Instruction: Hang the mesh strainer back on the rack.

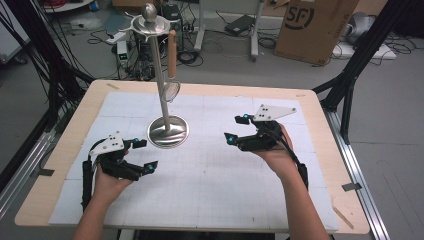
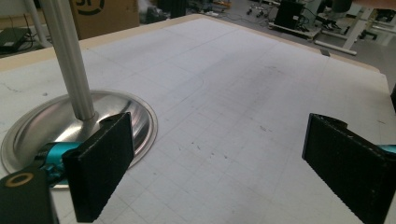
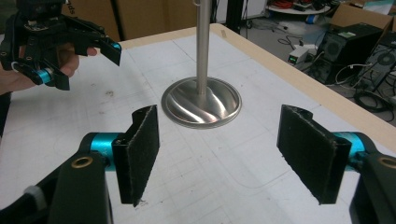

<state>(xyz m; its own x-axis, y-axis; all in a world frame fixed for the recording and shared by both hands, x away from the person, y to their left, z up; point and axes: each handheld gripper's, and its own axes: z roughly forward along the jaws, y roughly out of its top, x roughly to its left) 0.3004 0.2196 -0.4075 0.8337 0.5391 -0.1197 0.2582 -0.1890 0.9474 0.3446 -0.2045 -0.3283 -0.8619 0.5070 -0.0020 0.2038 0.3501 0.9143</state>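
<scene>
I am holding my left gripper (image 1: 141,154) low over the white gridded mat (image 1: 210,175), jaws wide and empty, and my right gripper (image 1: 238,128) likewise spread. Between them is standing the steel round-based stand (image 1: 167,131); a wooden-handled strainer (image 1: 171,75) is hanging from its top, mesh indistinct.

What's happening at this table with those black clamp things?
A person holds a two-jaw gripper in each hand over a white gridded mat. The left gripper and the right gripper both stand open with nothing between their jaws. Between them is a metal utensil stand, with a wooden-handled strainer hanging from its top. Neither gripper touches the stand or the strainer.
</scene>
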